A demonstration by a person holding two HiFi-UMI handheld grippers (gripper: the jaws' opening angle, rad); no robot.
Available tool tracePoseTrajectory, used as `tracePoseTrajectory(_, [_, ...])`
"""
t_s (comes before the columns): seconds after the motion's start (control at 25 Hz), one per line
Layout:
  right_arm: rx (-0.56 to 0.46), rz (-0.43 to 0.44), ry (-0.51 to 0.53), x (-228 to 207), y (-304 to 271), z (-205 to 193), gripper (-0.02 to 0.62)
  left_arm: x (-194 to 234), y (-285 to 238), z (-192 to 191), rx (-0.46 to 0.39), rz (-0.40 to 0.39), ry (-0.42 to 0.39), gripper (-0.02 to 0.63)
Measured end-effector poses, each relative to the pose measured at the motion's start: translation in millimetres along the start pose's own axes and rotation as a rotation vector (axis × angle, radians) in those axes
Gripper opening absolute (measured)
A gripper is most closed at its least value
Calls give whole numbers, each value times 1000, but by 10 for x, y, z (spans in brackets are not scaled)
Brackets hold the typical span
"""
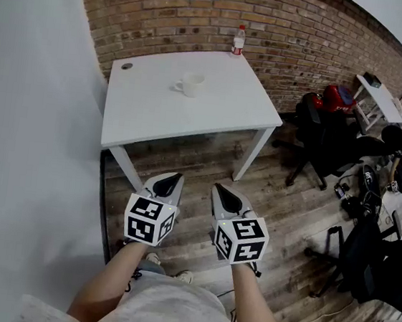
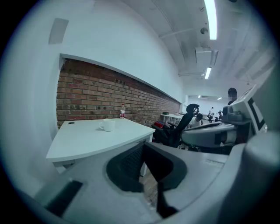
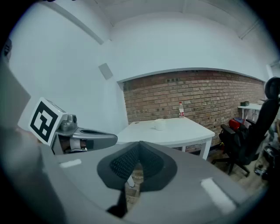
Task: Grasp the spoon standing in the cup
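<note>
A white cup stands near the middle of the white table, its handle to the left; no spoon can be made out in it from here. My left gripper and right gripper hang side by side over the wooden floor, well short of the table's front edge. Both are shut with nothing between the jaws. Beyond the left gripper, the left gripper view shows the cup small and far. It looks just as distant in the right gripper view, where the cup sits past the right gripper.
A plastic bottle stands at the table's far edge by the brick wall. A small dark disc lies at the far left corner. Black office chairs crowd the right side. A white wall runs along the left.
</note>
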State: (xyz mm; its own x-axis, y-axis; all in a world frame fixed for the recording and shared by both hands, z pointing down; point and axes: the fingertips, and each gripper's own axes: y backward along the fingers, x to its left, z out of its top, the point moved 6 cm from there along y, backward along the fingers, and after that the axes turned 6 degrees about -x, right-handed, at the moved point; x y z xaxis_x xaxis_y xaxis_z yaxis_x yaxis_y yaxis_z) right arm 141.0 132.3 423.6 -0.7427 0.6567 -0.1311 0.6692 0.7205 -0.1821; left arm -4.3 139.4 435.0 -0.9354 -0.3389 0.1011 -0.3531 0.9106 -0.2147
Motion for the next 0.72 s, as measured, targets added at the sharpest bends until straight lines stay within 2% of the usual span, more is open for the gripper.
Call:
tracePoseTrajectory(0.36, [0, -19, -24, -49, -243, -12, 8, 218, -165, 18, 0, -12, 21, -3])
tracePoseTrajectory(0.72, [23, -46, -18, -308, -848, 95, 6, 651, -755, 129, 1, -44, 45, -3])
